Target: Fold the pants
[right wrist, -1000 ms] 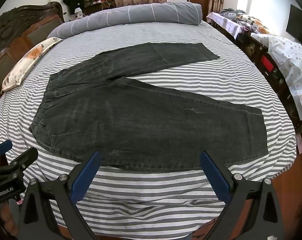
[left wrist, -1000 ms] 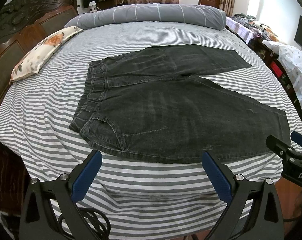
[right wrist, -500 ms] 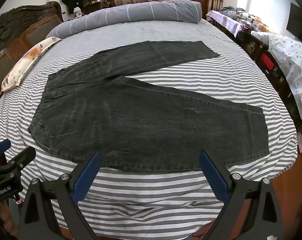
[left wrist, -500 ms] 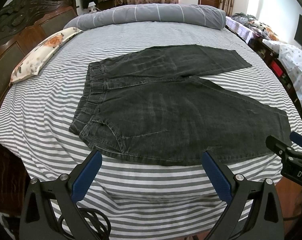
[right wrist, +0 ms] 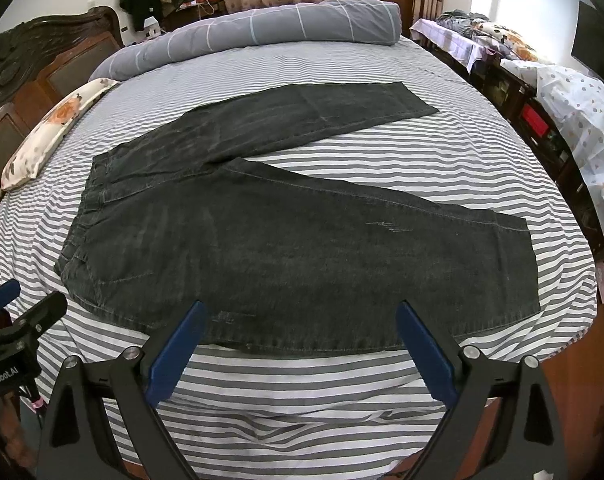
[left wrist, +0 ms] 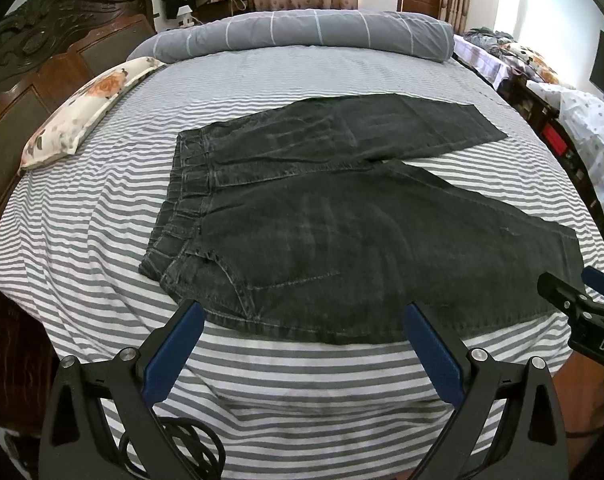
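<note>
Dark grey denim pants [left wrist: 342,216] lie flat on the striped bed [left wrist: 102,200], waistband to the left, two legs spread apart toward the right; they also show in the right wrist view [right wrist: 286,240]. My left gripper [left wrist: 302,312] is open and empty, hovering over the near edge of the pants by the hip. My right gripper [right wrist: 298,312] is open and empty, over the near edge of the front leg. Each gripper shows at the edge of the other's view: the right gripper [left wrist: 582,300] and the left gripper [right wrist: 18,312].
A floral pillow [left wrist: 86,108] lies at the left by the dark wooden headboard [left wrist: 42,60]. A rolled grey duvet [left wrist: 302,32] lies along the far side. Cluttered furniture with cloth [right wrist: 562,100] stands to the right. A black cable [left wrist: 174,448] hangs below.
Both grippers have edged slightly forward toward the pants' near edge. The pants have not moved. The jaws stay open.
</note>
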